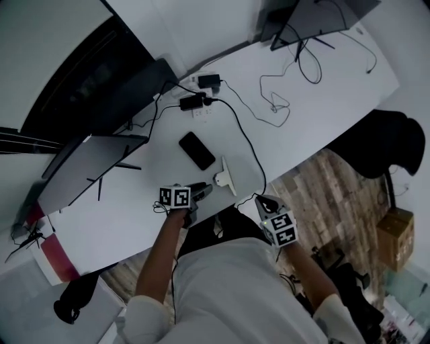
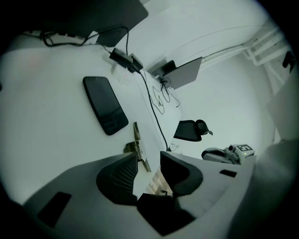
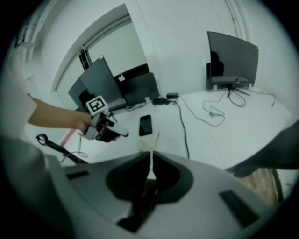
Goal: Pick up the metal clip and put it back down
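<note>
**A:** Long white table [image 1: 322, 101] in a white-walled office, with wood floor below its near edge. What sits nearest the person?

**B:** The right gripper [image 3: 150, 161], kept close to the torso at the table's edge and tilted downward. Its jaws stand almost together with nothing between them. It looks parked, out of the way.

**A:** And the working hand?

**B:** The left gripper [image 2: 148, 163], on a bare forearm reaching forward, nose angled down at the table. Its jaws are spread wide and empty.

**A:** Where is the thin silver metal clip [image 2: 138, 148]?

**B:** Flat on the table near the front edge, just beyond the left jaws, touched by neither pad. Lying free, it needs no hold.

**A:** Farther back?

**B:** A flat black smartphone [image 1: 197, 150], then a black cable [image 1: 245, 138] trailing across the table, and a dark monitor [image 1: 322, 17] at the far side.
</note>
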Available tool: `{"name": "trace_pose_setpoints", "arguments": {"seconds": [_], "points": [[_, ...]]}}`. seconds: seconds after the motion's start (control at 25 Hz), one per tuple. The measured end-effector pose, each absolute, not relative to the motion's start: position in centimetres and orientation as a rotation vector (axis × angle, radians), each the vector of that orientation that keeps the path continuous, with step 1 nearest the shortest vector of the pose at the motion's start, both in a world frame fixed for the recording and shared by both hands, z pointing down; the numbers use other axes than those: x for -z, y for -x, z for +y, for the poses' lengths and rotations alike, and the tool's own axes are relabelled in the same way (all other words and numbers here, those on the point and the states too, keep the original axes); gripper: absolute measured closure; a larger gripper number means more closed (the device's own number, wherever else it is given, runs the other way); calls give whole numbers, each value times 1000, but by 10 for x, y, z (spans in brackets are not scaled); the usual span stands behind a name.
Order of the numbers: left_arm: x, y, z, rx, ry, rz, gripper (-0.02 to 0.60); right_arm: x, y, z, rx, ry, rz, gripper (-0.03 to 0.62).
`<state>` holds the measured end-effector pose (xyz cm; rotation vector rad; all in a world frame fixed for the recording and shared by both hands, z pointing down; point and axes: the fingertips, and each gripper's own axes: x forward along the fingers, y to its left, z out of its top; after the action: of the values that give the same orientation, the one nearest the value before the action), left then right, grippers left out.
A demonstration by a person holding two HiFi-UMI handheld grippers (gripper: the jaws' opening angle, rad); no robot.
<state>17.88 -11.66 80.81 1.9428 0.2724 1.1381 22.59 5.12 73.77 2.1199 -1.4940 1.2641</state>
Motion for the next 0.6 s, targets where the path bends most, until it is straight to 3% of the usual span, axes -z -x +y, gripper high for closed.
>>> {"name": "trace_pose_setpoints", "arguments": {"seconds": [0.32,0.44,0.6], "points": [[-740,-130,-139,-1027,-2288,218,470,-718,-223,46,-1177,-2148,-1493,557],[-713,-109,-140,-960,-2346,175,537,-708,-221,48,-1135,-2183,-1479,557],[-683,-77,-137,-867,-2447,143,549,-691,-210,48,-1083,-2197,-1484,557]]}}
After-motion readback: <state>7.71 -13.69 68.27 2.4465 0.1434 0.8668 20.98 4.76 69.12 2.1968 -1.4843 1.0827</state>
